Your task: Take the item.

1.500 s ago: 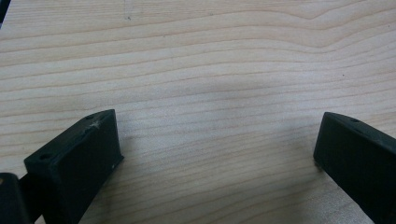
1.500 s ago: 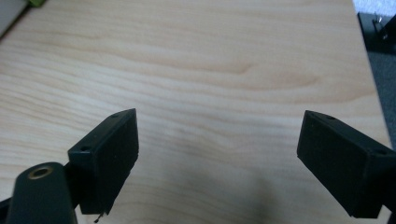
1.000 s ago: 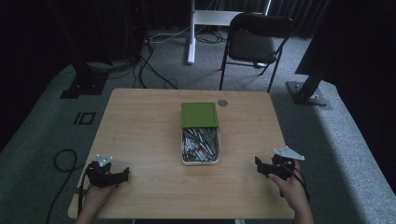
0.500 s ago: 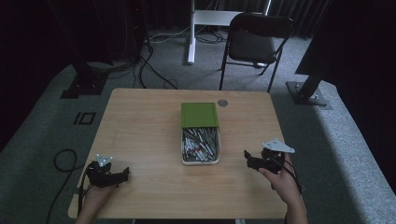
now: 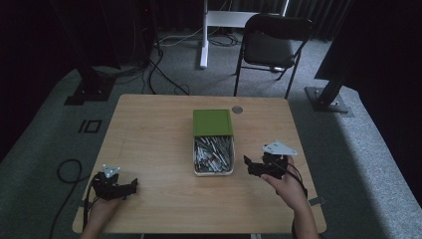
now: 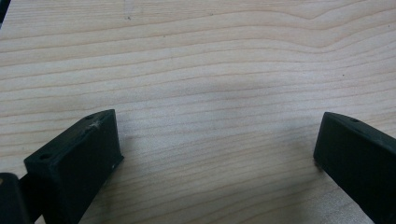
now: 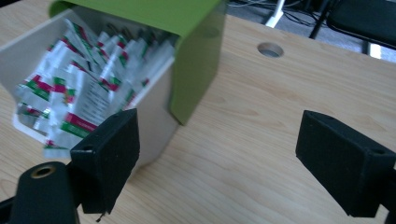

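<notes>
Now the right gripper [image 5: 254,166], its two black blocky jaws spread wide, has moved closer to the one white rectangular box [image 5: 213,157] at the middle of the wooden table [image 5: 149,129]; many glossy sachets [image 7: 79,88] fill it under a half-slid green lid [image 5: 212,122]. Left gripper [image 5: 127,188] lies wide open on bare grain.

The high view is dim, its surroundings falling nearly to black, while the table [image 5: 159,139] catches soft overhead light. Both gripper views are brighter (the packets [image 7: 79,88] blur slightly), with faint shadows under the jaws.
</notes>
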{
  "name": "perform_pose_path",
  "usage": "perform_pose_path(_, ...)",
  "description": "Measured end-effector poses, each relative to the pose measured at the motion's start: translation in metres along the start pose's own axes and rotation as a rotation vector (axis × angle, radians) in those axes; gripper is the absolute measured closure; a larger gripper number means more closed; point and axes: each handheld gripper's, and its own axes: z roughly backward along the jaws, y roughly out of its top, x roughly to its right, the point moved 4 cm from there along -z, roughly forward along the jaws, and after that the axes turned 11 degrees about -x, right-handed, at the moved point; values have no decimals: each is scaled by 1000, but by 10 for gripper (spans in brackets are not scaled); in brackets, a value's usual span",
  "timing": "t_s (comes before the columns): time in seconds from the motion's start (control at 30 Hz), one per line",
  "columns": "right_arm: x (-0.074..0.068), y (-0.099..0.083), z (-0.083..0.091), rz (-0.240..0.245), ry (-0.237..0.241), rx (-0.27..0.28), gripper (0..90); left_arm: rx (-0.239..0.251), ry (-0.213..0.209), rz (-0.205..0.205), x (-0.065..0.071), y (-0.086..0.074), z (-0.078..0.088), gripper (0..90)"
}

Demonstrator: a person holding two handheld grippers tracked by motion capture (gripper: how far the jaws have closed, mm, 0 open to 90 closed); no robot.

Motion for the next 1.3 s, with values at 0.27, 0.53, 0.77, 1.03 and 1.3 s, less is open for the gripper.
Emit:
perform_pose_path(0.27, -19, 15, -6, 43, 36, 10, 139, 0, 0, -1, 0, 0, 0, 13)
perform_pose_path(0.53, -40, 26, -13, 75, 74, 11, 158, 0, 0, 1, 0, 0, 0, 13)
perform_pose_path(0.77, -56, 31, -17, 98, 107, 16, 179, 2, 0, 3, 0, 0, 0, 13)
perform_pose_path(1.03, -77, 32, -31, 150, 143, -5, 430, 2, 0, 2, 0, 0, 0, 13)
perform_pose_path(1.3, -85, 22, -47, 173, 171, -68, 640, 0, 0, 0, 0, 0, 0, 13)
